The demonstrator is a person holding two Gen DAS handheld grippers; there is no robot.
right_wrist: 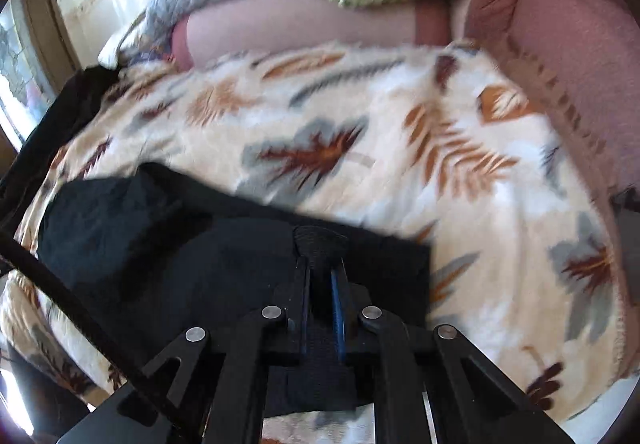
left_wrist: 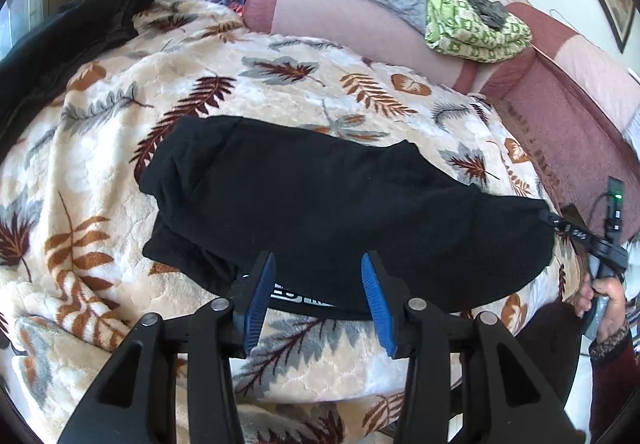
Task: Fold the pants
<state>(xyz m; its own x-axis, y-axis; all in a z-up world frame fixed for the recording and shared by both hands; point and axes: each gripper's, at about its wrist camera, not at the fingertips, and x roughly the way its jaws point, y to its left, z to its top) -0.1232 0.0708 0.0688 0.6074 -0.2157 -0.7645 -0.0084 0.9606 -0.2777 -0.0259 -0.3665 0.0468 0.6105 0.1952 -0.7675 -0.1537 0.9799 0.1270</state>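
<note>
My left gripper stands partly open, its blue pads apart over the near edge of the black pants. Nothing is pinched between them; the tips hover at the hem side where a strip of white lettering shows, and I cannot tell whether they brush the cloth. My right gripper is clamped on the pants, its fingers drawn nearly together with a fold of black fabric bunched up between the tips.

The pants lie folded into a long bundle on the leaf-patterned blanket, their long axis running across the left wrist view from left to right, the right end tapering toward the right gripper's tip. In the right wrist view they stretch away to the left from the grip.

Both grippers point steeply downward at the bed. A hand holds the right gripper's handle at the far right edge of the left view, with a dark patterned cuff below it. The right view is blurred.
</note>
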